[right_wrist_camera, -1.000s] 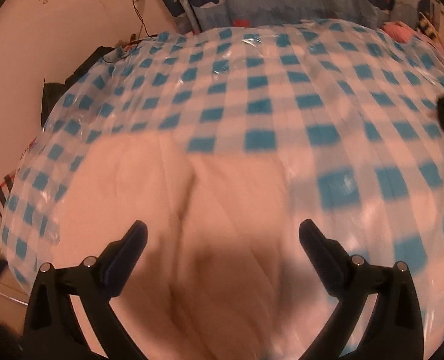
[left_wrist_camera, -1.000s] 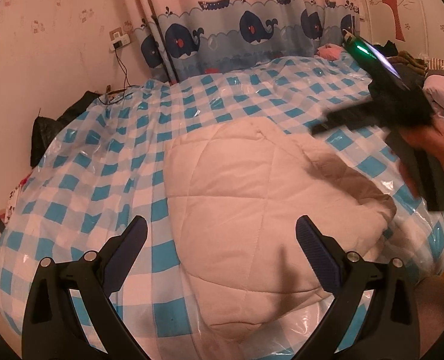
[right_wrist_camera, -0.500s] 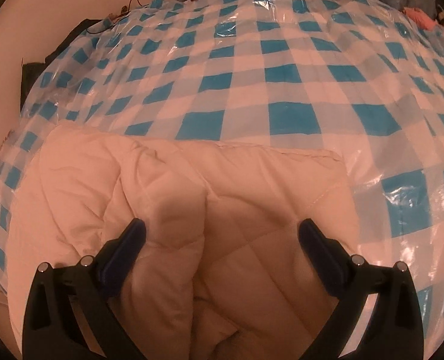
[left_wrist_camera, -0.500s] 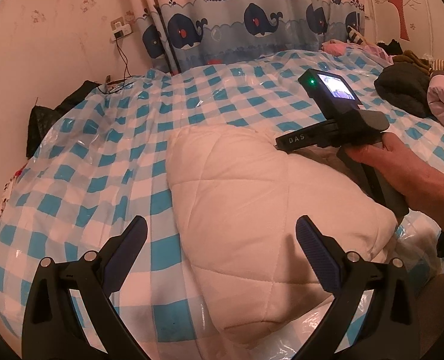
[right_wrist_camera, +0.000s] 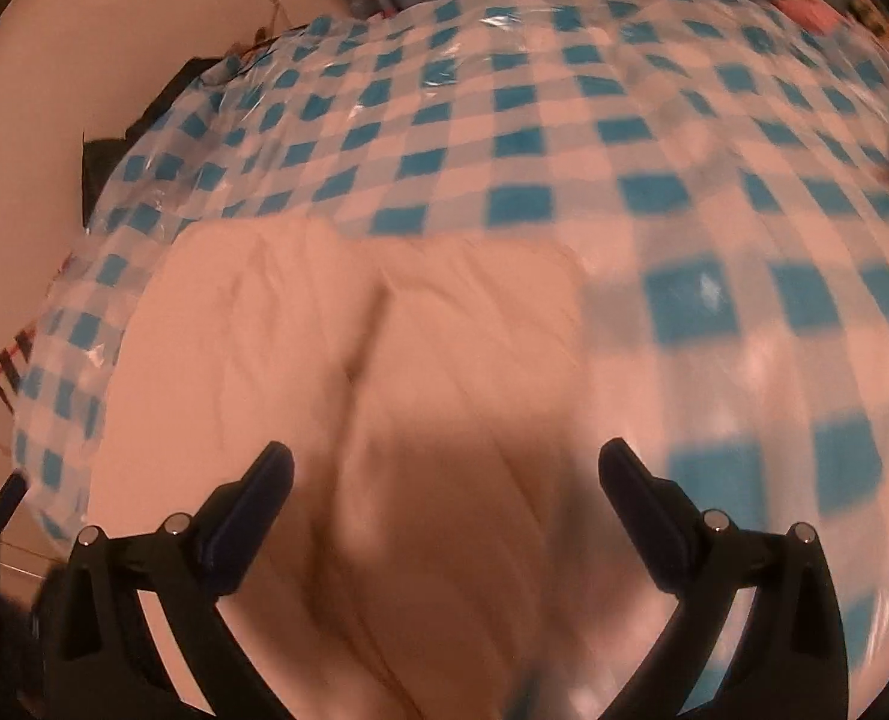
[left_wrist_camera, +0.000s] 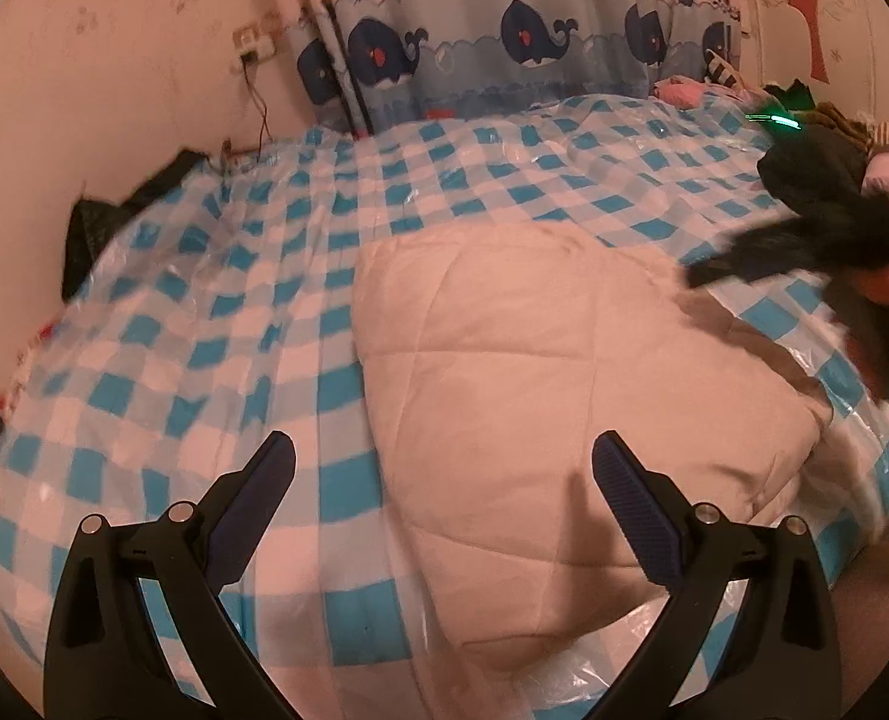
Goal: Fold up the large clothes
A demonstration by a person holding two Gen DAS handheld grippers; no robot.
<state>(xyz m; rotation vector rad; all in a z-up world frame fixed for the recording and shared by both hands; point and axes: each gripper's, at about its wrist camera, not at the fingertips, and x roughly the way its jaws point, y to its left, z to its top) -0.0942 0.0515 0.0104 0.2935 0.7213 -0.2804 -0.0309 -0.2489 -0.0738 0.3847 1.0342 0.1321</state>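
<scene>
A cream quilted garment (left_wrist_camera: 540, 396) lies folded into a thick pad on the blue-and-white checked bed cover (left_wrist_camera: 216, 312). My left gripper (left_wrist_camera: 444, 468) hangs open above its near left edge, nothing between the fingers. The right gripper's body, blurred, shows in the left wrist view at the right, held by a hand (left_wrist_camera: 888, 288) over the pad's far right corner. In the right wrist view the same garment (right_wrist_camera: 396, 420) fills the lower middle, and my right gripper (right_wrist_camera: 444, 468) is open above it, holding nothing.
A pile of dark and pink clothes (left_wrist_camera: 816, 174) sits at the bed's far right. Whale-print curtains (left_wrist_camera: 504, 54) hang behind the bed. A wall socket with a cable (left_wrist_camera: 252, 48) is on the left wall, and a black bag (left_wrist_camera: 114, 210) lies beside the bed.
The right gripper has lifted up and away from the pad's far right edge, back toward the clothes pile. The left gripper has barely shifted. The garment lies as before.
</scene>
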